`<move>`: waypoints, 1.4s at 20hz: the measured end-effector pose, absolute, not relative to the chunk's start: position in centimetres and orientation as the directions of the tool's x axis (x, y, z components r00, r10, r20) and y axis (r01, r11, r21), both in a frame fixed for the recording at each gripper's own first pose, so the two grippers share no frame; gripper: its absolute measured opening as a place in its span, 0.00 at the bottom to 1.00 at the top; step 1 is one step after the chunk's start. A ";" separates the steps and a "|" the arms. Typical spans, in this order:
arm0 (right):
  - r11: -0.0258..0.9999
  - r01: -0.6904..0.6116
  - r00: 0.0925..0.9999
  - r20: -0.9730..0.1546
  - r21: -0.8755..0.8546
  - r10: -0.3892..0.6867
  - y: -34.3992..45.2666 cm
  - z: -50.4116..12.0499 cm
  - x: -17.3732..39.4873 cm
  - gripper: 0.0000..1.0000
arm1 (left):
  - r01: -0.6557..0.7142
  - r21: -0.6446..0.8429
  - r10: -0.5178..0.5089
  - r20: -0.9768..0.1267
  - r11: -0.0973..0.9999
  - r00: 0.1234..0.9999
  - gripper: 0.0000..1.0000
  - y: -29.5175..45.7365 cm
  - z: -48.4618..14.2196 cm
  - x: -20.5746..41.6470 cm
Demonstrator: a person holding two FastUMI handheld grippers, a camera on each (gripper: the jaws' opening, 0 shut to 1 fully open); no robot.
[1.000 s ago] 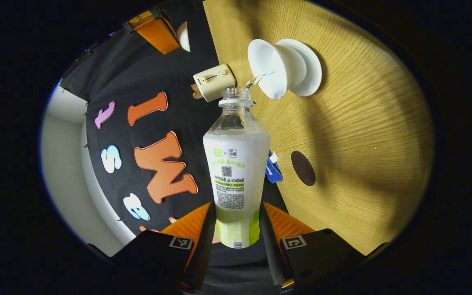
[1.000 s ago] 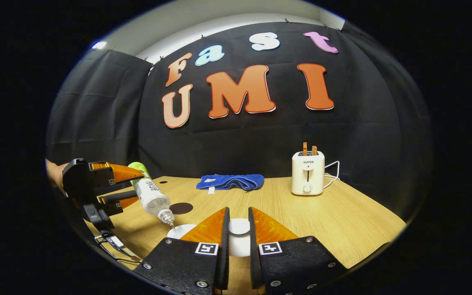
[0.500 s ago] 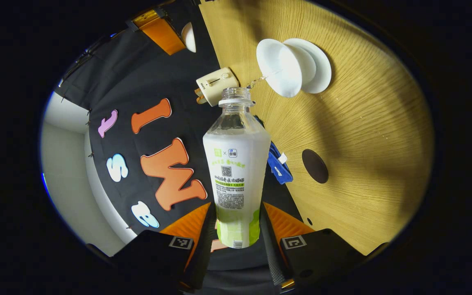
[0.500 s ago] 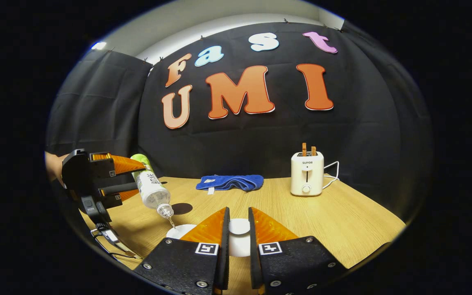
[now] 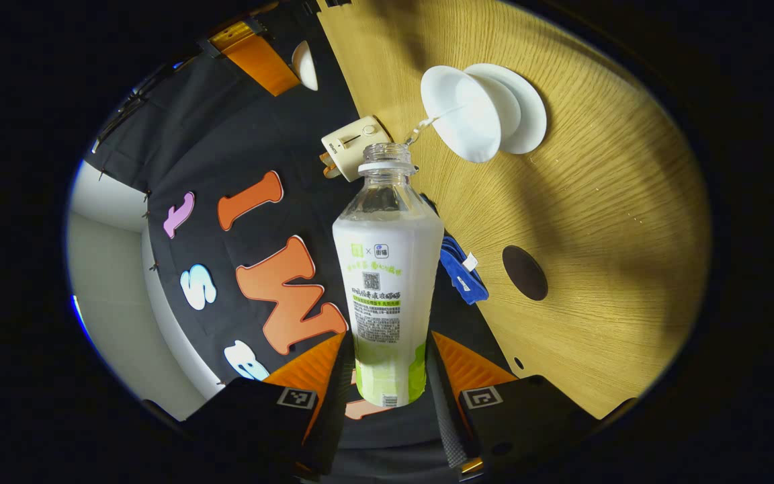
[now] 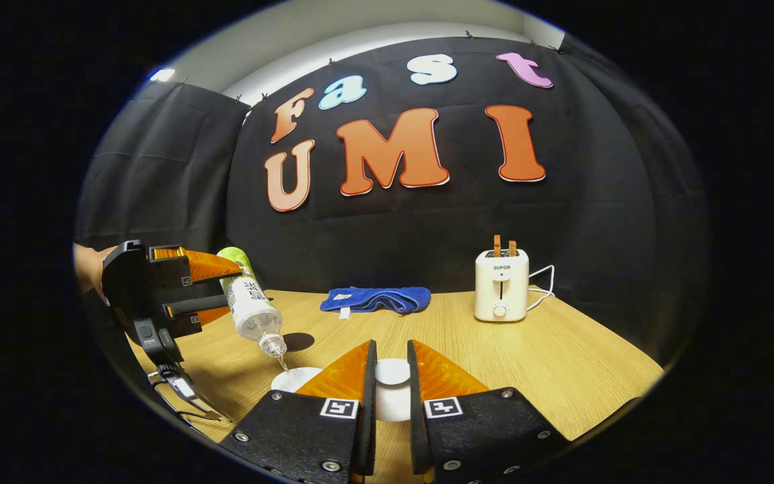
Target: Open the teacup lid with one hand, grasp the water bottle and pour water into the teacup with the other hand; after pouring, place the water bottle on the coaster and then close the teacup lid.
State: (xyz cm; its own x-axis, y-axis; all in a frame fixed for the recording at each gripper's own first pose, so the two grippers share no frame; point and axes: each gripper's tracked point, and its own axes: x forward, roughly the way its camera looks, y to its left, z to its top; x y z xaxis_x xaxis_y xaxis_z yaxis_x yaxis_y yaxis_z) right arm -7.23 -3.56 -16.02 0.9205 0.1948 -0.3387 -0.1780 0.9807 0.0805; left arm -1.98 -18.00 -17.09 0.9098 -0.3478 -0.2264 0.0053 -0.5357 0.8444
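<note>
**Pouring into the teacup, lid held off**

My left gripper point(image 5: 387, 376) is clamped on the water bottle point(image 5: 387, 282), both fingers pressing its lower body near the green base. Bottle is uncapped and tilted, mouth toward the teacup point(image 5: 461, 121). A thin stream of water point(image 5: 427, 123) runs from the mouth over the cup rim into the open cup. In the right gripper view the same left gripper point(image 6: 158, 289) sits left of the teacup point(image 6: 289, 380), bottle point(image 6: 249, 306) angled neck-down, mouth just above the cup rim, not touching it.

Teacup stands on its white saucer point(image 5: 528, 114) on the wooden table point(image 5: 595, 222). Its top is open.

My right gripper point(image 6: 390, 396) is closed on the lid point(image 6: 392, 373), fingers on the round white knob on both sides. The lid is held just right of the teacup, off the cup; I can't tell how far above the table.

Coaster point(image 5: 525, 272), a dark round disc, lies flat on the table near the teacup, nothing on it. In the right gripper view the coaster point(image 6: 298, 341) is just behind the teacup.

Beyond the teacup, by the back edge of the table: blue cloth point(image 6: 375, 298) bunched up, and a cream toaster point(image 6: 501, 292) to its right with two slices sticking up.
</note>
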 end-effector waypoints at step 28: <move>0.977 -0.197 0.919 -0.331 0.080 0.213 -1.4 -15.2 -6.7 0.22 | 0.122 0.954 -0.417 0.004 0.274 0.909 0.60 -17.5 -13.8 2.9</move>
State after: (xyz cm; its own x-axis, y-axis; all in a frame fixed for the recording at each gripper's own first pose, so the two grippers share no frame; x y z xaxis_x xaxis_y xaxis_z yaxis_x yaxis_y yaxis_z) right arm -6.67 -1.43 -15.18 0.9194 0.2128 -0.3307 -0.1973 0.9771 0.0803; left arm 2.86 -17.51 -13.77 0.9090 -0.4168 0.0037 0.1217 0.2739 0.9540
